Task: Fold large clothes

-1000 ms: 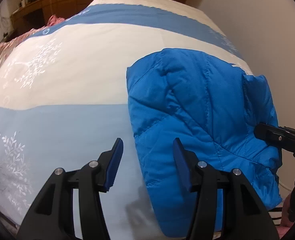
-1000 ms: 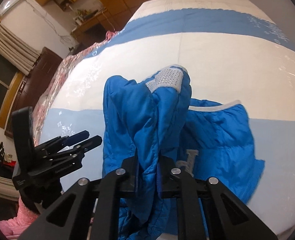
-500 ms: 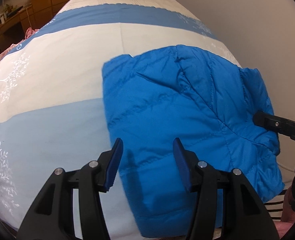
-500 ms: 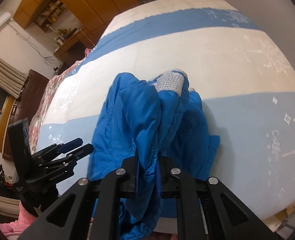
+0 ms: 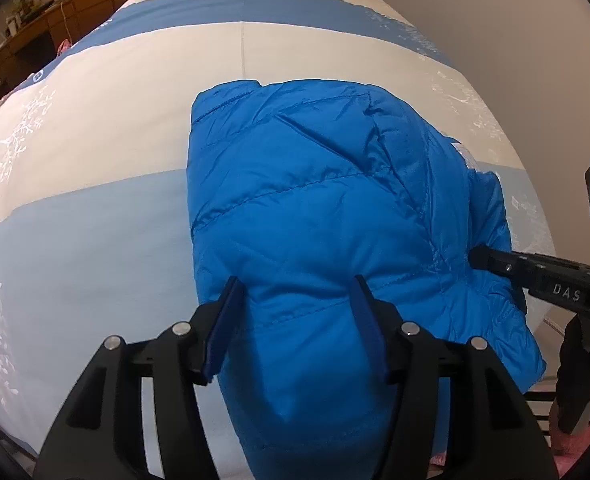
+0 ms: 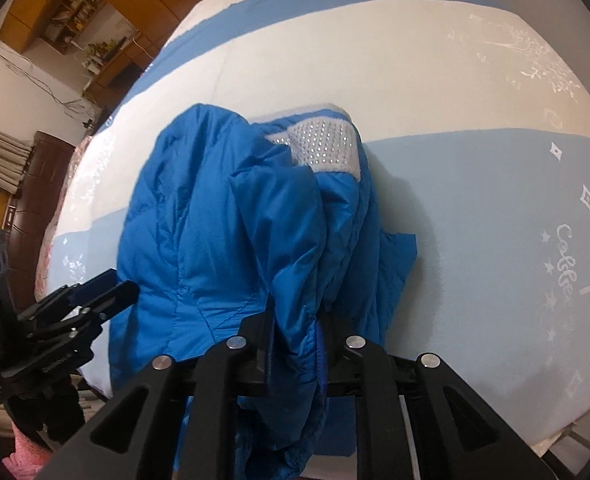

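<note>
Blue puffer jacket (image 5: 315, 216) bunched at the bed's (image 5: 95, 128) near edge.
Right gripper (image 6: 297, 320) pinches a jacket fold, hiding its pads; the left gripper (image 5: 295, 320), half-wide and just widening, seemingly straddles fabric unpressed. Only the right view shows the studded white tab (image 6: 323, 146).

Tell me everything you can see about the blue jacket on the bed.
The blue jacket is a puffy quilted one of shiny fabric, with a white studded band at one edge. It lies bunched and partly folded on the striped bedspread. The right gripper pinches a thick fold of it, its jaws having just eased slightly apart. The left gripper hangs open over its near side.
</note>
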{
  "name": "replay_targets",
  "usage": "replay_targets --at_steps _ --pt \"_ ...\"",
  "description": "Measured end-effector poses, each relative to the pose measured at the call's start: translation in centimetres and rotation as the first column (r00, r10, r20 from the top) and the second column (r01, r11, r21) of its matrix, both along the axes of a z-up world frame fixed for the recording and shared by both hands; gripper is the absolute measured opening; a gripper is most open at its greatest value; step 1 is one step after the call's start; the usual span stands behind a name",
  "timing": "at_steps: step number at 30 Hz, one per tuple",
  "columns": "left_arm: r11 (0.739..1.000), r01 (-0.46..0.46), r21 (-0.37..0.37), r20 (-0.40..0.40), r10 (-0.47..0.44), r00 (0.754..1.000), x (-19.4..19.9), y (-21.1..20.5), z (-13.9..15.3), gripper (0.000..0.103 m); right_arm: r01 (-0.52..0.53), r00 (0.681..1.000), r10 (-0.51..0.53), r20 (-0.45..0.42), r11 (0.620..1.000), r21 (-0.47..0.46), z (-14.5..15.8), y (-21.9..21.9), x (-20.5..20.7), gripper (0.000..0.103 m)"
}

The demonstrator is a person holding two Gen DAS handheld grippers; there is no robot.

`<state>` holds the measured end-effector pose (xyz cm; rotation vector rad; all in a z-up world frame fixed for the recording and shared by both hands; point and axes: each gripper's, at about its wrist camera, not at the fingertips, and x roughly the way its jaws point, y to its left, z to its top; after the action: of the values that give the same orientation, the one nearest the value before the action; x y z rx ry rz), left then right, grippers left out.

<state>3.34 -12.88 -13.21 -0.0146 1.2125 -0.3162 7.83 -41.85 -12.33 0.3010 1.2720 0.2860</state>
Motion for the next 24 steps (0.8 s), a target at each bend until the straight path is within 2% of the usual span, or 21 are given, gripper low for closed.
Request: replay_targets --at_steps 7,11,14,18,21,22,24 --pt "1.0 -0.008 0.011 0.009 0.008 1.0 0.3 -0.2 -0.7 0.06 0.011 0.999 -0.01 -0.04 1.0 0.025 -2.7 0.0 1.0 0.02" --pt "1.0 -0.016 -0.005 0.003 0.016 1.0 0.5 0.0 -0.6 0.06 0.008 0.999 -0.007 -0.045 1.0 0.03 -3.1 -0.8 0.9 0.022" --pt "0.999 -0.033 -0.008 0.003 0.033 0.999 0.5 0.9 0.3 0.058 0.008 0.999 -0.006 -0.045 0.999 0.046 -2.0 -1.4 0.6 0.033" --pt "0.999 -0.052 -0.008 0.027 0.053 0.998 -0.2 2.4 1.9 0.058 -0.01 0.999 0.01 0.036 1.0 0.014 1.4 -2.3 -0.8 0.033" --pt "0.998 -0.067 -0.008 0.022 0.067 0.998 -0.9 3.6 2.4 0.058 -0.079 0.995 0.077 0.061 0.997 0.027 3.5 -2.0 -2.4 0.034" --pt "0.998 -0.07 -0.004 0.019 0.07 0.997 -1.1 3.8 2.4 0.058 -0.115 0.992 0.113 0.05 0.993 0.025 3.8 -1.5 -3.0 0.039" --pt "0.997 -0.074 0.0 0.014 0.074 0.997 -1.4 4.0 2.3 0.058 -0.157 0.987 0.156 0.027 0.987 0.021 3.8 -0.7 -4.0 0.041"
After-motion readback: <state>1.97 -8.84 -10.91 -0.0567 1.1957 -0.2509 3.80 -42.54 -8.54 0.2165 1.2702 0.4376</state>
